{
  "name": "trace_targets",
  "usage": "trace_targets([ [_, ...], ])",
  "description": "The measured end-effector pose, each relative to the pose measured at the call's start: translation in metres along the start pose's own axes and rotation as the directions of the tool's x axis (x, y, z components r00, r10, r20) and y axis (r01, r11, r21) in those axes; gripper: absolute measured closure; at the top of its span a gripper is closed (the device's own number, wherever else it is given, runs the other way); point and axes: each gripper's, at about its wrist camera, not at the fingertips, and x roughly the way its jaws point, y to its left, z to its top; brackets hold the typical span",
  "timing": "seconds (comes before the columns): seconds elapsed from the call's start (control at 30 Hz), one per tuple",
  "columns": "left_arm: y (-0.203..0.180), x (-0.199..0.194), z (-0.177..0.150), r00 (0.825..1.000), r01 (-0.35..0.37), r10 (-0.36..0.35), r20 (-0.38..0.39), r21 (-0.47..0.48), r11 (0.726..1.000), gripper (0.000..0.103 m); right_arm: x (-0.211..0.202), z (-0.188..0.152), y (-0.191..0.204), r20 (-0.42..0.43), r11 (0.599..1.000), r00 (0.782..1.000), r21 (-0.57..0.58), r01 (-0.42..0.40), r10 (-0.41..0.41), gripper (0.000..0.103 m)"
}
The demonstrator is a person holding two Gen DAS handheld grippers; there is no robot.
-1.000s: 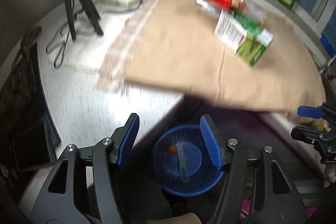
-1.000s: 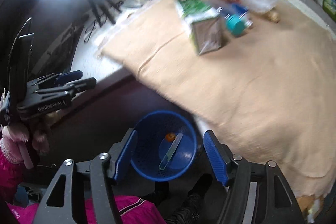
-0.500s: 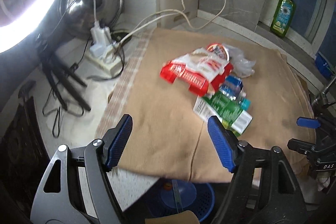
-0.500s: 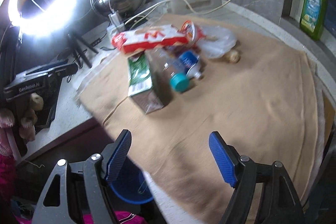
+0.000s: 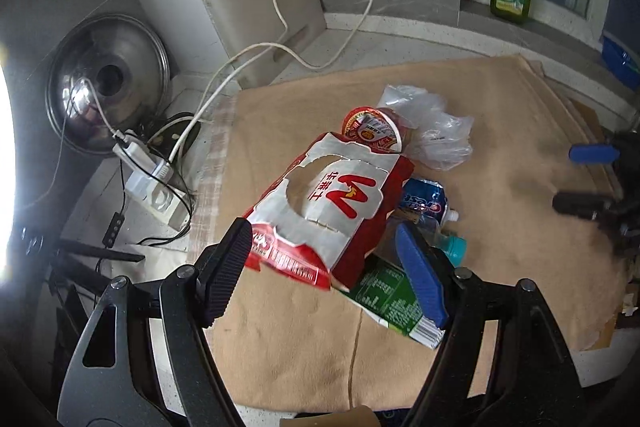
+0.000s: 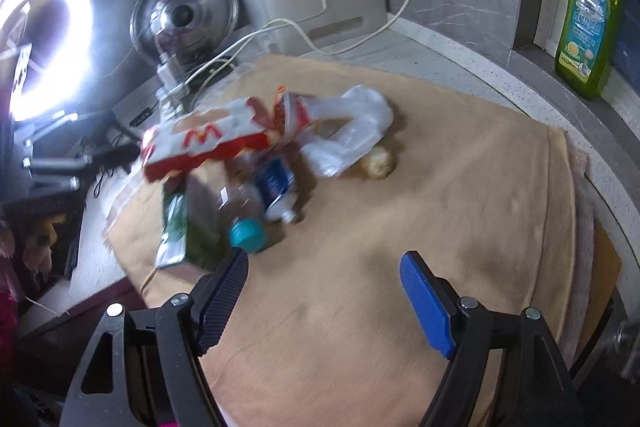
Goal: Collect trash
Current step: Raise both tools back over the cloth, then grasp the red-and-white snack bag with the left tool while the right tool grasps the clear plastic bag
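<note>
Left gripper (image 5: 328, 269): we see its blue-padded jaws spread wide and empty, just short of the trash pile, framing the near end of the carton.
Right gripper (image 6: 324, 299): jaws wide apart too, holding nothing, over bare cloth and apart from the pile.
Red-and-white paper carton (image 5: 324, 211): it lies on top of the pile and bears a large red "M"-like logo with Chinese characters.
Blue toothpaste tube (image 5: 424, 201): we read "Crest" on it; it lies just beside the carton.
Green printed box (image 5: 388, 301): it lies partly under the carton; the print is too small to read.
Clear plastic bottle with teal cap (image 6: 246, 233): blurred, beside the tube.
Crumpled clear plastic bag (image 5: 434, 131): at the far end of the pile.
Tan cloth (image 5: 500, 131): all the trash lies on it.
Green dish-soap bottle (image 6: 586, 35): upright on the ledge; label unreadable.
</note>
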Motion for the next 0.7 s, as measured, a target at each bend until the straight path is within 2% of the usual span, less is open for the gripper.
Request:
trace_targets([
  [0.3, -0.009, 0.044, 0.015, 0.995, -0.008, 0.014, -0.102, 0.066, 0.998, 0.027, 0.037, 0.060, -0.047, -0.028, 0.995, 0.998, 0.088, -0.053, 0.056, 0.022],
  [0.7, -0.004, 0.079, 0.024, 0.979, 0.008, 0.004, -0.202, 0.058, 0.998, 0.027, 0.104, 0.111, -0.063, -0.092, 0.985, 0.989, 0.144, -0.099, 0.113, 0.022],
])
